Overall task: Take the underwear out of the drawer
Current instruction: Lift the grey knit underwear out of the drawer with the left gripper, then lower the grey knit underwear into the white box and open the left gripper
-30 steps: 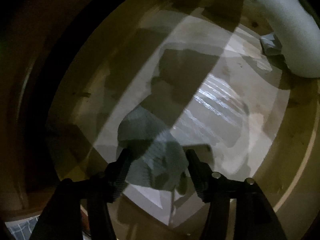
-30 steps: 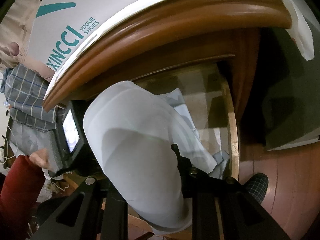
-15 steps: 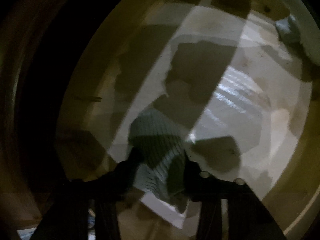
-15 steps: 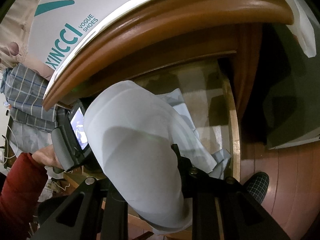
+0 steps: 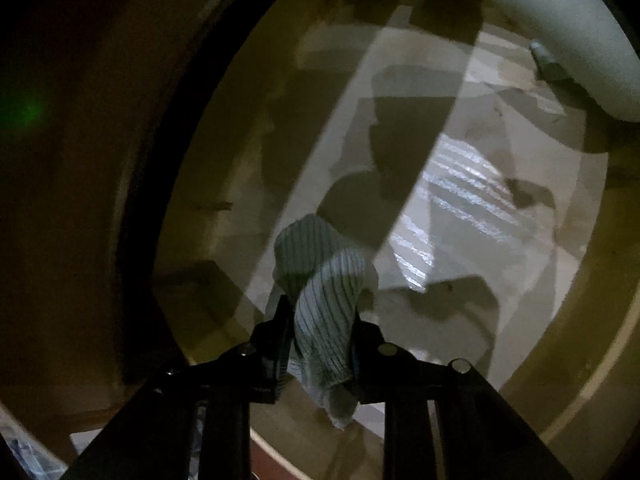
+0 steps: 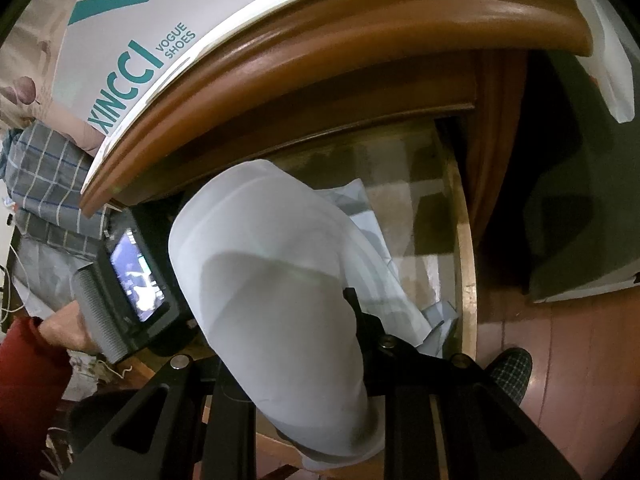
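In the left wrist view my left gripper (image 5: 320, 320) is shut on a pale striped piece of underwear (image 5: 324, 280), bunched between the jaws and held just above the lined bottom of the open drawer (image 5: 460, 200). In the right wrist view my right gripper (image 6: 280, 320) is shut on a large white garment (image 6: 264, 280) that fills the space between the jaws and hides the left finger; it hangs over the drawer's front. The same white garment shows at the top right of the left wrist view (image 5: 560, 32).
The wooden dresser top edge (image 6: 320, 60) overhangs the drawer, with a white shoe box (image 6: 160, 20) on it. Crumpled pale paper (image 6: 436, 320) lies in the drawer's corner. The left hand-held unit with its screen (image 6: 136, 280) is at left. A slippered foot (image 6: 508, 372) stands on the wooden floor.
My left gripper has closed on the striped underwear and lifted it off the drawer bottom. The right gripper and its white garment have stayed in place.
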Action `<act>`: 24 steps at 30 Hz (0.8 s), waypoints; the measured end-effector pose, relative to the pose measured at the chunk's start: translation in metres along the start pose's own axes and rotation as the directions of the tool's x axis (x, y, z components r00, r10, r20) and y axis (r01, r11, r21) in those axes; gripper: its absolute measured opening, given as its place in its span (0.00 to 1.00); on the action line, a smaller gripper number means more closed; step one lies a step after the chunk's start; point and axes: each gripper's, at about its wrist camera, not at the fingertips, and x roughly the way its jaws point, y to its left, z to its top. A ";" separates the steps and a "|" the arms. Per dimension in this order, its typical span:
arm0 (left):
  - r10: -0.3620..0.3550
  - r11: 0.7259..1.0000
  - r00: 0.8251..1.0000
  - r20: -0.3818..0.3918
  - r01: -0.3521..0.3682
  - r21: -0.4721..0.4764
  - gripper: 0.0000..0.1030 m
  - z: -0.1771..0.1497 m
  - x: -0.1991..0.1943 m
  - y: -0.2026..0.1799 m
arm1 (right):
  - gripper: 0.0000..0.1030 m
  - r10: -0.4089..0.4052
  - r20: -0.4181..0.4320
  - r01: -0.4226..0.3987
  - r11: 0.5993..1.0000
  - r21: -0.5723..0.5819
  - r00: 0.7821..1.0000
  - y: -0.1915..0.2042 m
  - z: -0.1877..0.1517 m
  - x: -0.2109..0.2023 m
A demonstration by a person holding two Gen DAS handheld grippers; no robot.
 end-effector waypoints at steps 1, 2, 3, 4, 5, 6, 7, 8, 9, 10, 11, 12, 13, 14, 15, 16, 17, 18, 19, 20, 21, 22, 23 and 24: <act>0.002 1.000 1.000 0.003 -0.002 -0.006 0.23 -0.001 0.000 -0.004 | 0.20 -0.004 0.001 0.004 1.000 -0.001 1.000 0.000 0.000 0.000; 0.008 1.000 1.000 0.010 -0.008 -0.011 0.23 -0.001 -0.005 -0.004 | 0.20 -0.007 0.001 0.007 1.000 -0.001 1.000 -0.001 0.000 0.000; 0.009 1.000 1.000 0.012 -0.009 -0.015 0.23 -0.001 -0.012 -0.004 | 0.20 -0.009 0.000 0.009 1.000 -0.001 1.000 -0.001 -0.001 0.000; 0.016 1.000 1.000 0.016 -0.016 -0.019 0.23 -0.005 -0.019 -0.006 | 0.20 -0.012 0.000 0.012 1.000 -0.001 1.000 -0.002 -0.001 0.000; 0.025 0.999 1.000 0.019 -0.025 -0.021 0.23 -0.005 -0.024 -0.006 | 0.20 -0.016 0.000 0.016 1.000 -0.002 1.000 -0.001 -0.001 0.000; 0.030 0.999 0.999 0.019 -0.030 -0.023 0.23 -0.006 -0.030 -0.006 | 0.20 -0.020 0.001 0.020 1.000 -0.005 1.000 -0.001 -0.001 0.000; 0.035 0.999 0.999 0.022 -0.034 -0.025 0.23 0.000 -0.029 -0.013 | 0.20 -0.023 0.001 0.023 1.000 -0.006 1.000 -0.001 -0.001 0.000; 0.041 0.999 0.999 0.029 -0.040 -0.031 0.23 -0.001 -0.035 -0.013 | 0.20 -0.026 0.002 0.026 1.000 -0.007 1.000 0.000 -0.002 -0.001; 0.042 0.999 0.999 0.031 -0.041 -0.036 0.23 -0.001 -0.041 -0.015 | 0.20 -0.032 0.003 0.032 0.999 -0.007 0.999 -0.001 -0.002 -0.001; 0.048 0.998 0.998 0.034 -0.047 -0.048 0.23 -0.003 -0.046 -0.015 | 0.20 -0.036 0.003 0.036 0.999 -0.005 0.999 -0.001 -0.002 -0.001; 0.057 0.997 0.998 0.038 -0.055 -0.058 0.23 -0.007 -0.049 -0.014 | 0.20 -0.039 0.002 0.039 0.999 -0.005 0.999 -0.001 -0.002 -0.001; 0.053 0.996 0.998 0.043 -0.050 -0.070 0.23 -0.009 -0.056 -0.015 | 0.20 -0.044 0.002 0.044 0.999 -0.006 0.999 -0.001 -0.002 -0.001; 0.053 0.996 0.997 0.049 -0.049 -0.079 0.23 -0.012 -0.055 -0.012 | 0.20 -0.047 0.002 0.047 0.999 -0.008 0.999 0.000 -0.002 -0.001; 0.057 0.995 0.997 0.051 -0.053 -0.086 0.23 -0.013 -0.062 -0.012 | 0.20 -0.052 0.002 0.052 0.999 -0.011 0.999 0.001 -0.002 -0.001; 0.061 0.994 0.997 0.054 -0.056 -0.090 0.23 -0.013 -0.066 -0.013 | 0.20 -0.058 0.001 0.058 0.998 -0.013 0.998 0.001 -0.003 -0.001; 0.066 0.994 0.996 0.060 -0.060 -0.096 0.23 -0.016 -0.068 -0.012 | 0.20 -0.061 0.001 0.061 0.998 -0.015 0.998 0.002 -0.003 0.000; 0.064 0.993 0.996 0.069 -0.056 -0.106 0.23 -0.018 -0.070 -0.010 | 0.20 -0.064 0.001 0.064 0.998 -0.014 0.998 0.002 -0.003 0.000; 0.060 0.992 0.995 0.077 -0.050 -0.118 0.23 -0.019 -0.076 -0.011 | 0.20 -0.065 0.001 0.065 0.998 -0.013 0.998 0.001 -0.003 0.000; 0.062 0.991 0.995 0.082 -0.051 -0.126 0.23 -0.021 -0.071 -0.009 | 0.20 -0.068 0.001 0.068 0.998 -0.011 0.998 0.001 -0.002 0.000; 0.066 0.989 0.994 0.091 -0.053 -0.135 0.23 -0.026 -0.069 -0.006 | 0.20 -0.077 0.003 0.077 0.997 -0.013 0.997 0.001 -0.002 -0.001; 0.064 0.987 0.993 0.100 -0.048 -0.154 0.23 -0.028 -0.074 -0.006 | 0.20 -0.088 0.005 0.088 0.996 -0.015 0.996 0.001 -0.002 -0.001; 0.059 0.984 0.993 0.104 -0.040 -0.172 0.23 -0.028 -0.077 -0.003 | 0.20 -0.092 0.007 0.092 0.996 -0.014 0.996 0.001 -0.002 -0.001; 0.059 0.980 0.992 0.114 -0.035 -0.198 0.23 -0.029 -0.082 -0.001 | 0.20 -0.093 0.008 0.094 0.996 -0.011 0.996 0.001 -0.001 -0.002; 0.051 0.974 0.991 0.126 -0.021 -0.226 0.23 -0.031 -0.087 0.002 | 0.20 -0.099 0.009 0.099 0.995 -0.010 0.995 0.001 -0.001 -0.002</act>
